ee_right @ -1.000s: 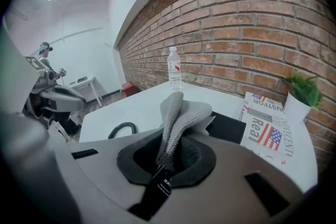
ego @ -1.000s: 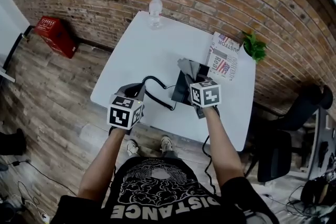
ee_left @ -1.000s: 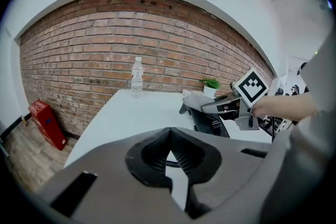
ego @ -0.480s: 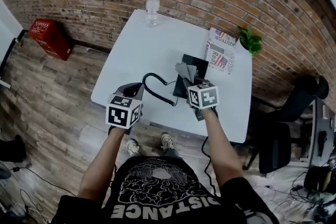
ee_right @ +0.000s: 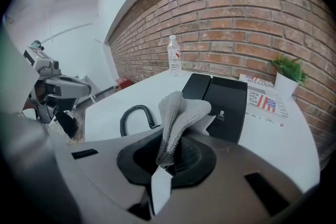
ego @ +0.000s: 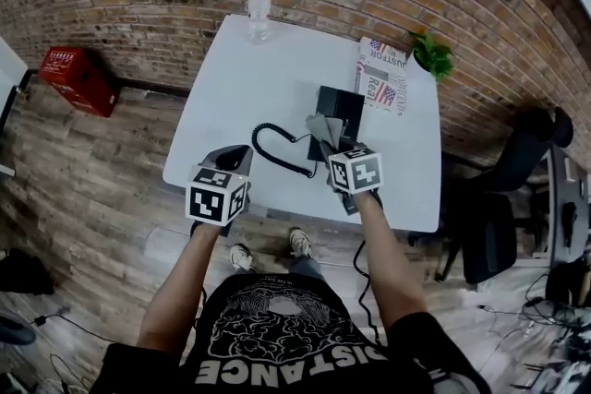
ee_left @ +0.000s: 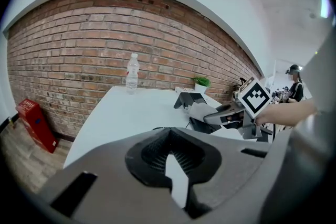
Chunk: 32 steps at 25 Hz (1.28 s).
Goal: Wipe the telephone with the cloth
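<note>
The black telephone (ego: 339,109) sits on the white table (ego: 249,78), with its coiled cord (ego: 277,149) looping toward the near edge. My right gripper (ego: 331,146) is shut on the grey cloth (ego: 322,126), which hangs over the telephone's near left corner. In the right gripper view the cloth (ee_right: 178,113) rises from my right gripper (ee_right: 168,157) in front of the telephone (ee_right: 220,105) and cord (ee_right: 134,115). My left gripper (ego: 235,154) hovers at the table's near left edge. In its own view the left gripper (ee_left: 170,157) looks shut with nothing in it.
A water bottle (ego: 258,9) stands at the table's far edge. A newspaper (ego: 383,78) and a small potted plant (ego: 429,55) are at the far right. A red box (ego: 76,77) lies on the wooden floor to the left, an office chair (ego: 499,226) to the right.
My right gripper has drawn the cloth back across the telephone toward its near edge. The left gripper has held its place. The head view has tilted, so the table sits higher in frame.
</note>
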Each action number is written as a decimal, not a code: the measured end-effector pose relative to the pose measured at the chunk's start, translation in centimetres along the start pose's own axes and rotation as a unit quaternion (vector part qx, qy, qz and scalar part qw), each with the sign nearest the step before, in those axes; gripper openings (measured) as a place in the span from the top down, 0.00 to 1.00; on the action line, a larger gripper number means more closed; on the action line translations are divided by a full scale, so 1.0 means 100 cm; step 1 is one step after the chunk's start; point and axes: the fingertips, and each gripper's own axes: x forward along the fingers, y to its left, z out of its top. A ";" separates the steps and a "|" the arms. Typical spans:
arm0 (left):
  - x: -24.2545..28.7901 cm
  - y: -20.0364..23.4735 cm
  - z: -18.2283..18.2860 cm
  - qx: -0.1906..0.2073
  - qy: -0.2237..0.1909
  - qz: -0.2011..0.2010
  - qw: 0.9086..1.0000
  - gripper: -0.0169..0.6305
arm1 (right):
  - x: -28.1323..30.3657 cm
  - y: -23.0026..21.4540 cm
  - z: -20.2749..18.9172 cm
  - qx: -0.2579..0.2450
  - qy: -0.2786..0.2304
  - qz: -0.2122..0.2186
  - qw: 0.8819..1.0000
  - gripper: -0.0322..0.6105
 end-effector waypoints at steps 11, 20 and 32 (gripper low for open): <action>-0.006 0.003 -0.012 0.022 0.013 -0.029 0.999 0.97 | -0.003 0.020 -0.027 0.029 0.004 -0.011 1.000 0.93; -0.008 -0.005 -0.023 0.041 0.029 -0.056 0.997 0.97 | -0.007 0.036 -0.048 0.048 0.008 -0.015 0.999 0.93; -0.006 -0.014 -0.026 0.050 0.031 -0.072 0.996 0.97 | -0.035 0.042 -0.044 0.041 -0.014 -0.023 0.999 0.93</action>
